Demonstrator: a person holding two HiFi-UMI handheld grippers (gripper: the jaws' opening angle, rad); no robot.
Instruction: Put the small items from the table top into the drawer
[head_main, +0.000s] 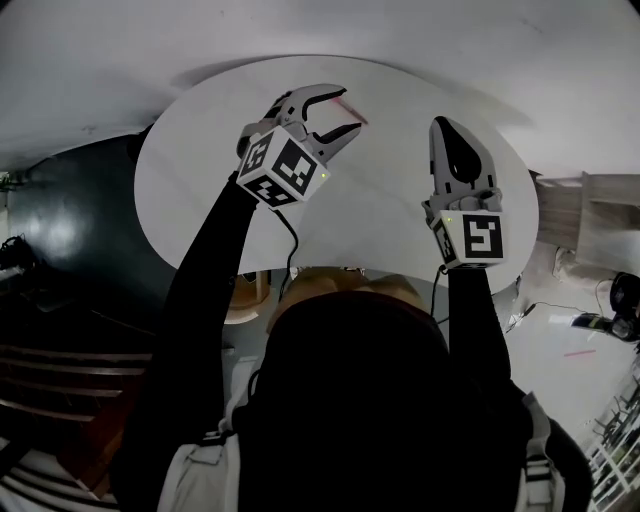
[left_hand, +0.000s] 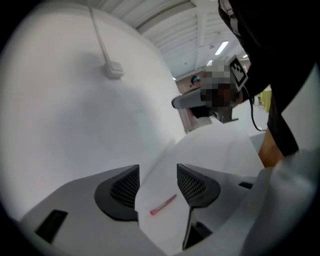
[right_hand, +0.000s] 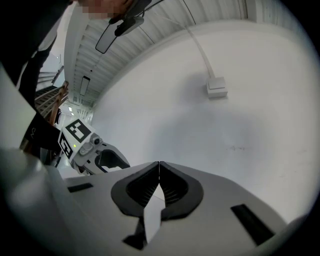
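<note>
Pick approach: my left tongs (left_hand: 157, 186) apart over stick (left_hand: 163, 205) at table (head_main: 200, 170) far edge. Right tongs (right_hand: 159, 176) together, empty. Next: lower, clamp stick.

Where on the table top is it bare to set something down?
The white table is bare left of the left claw and between it and the right claw. Crowded only at the far edge: the pink stick lies below the open left claw.
</note>
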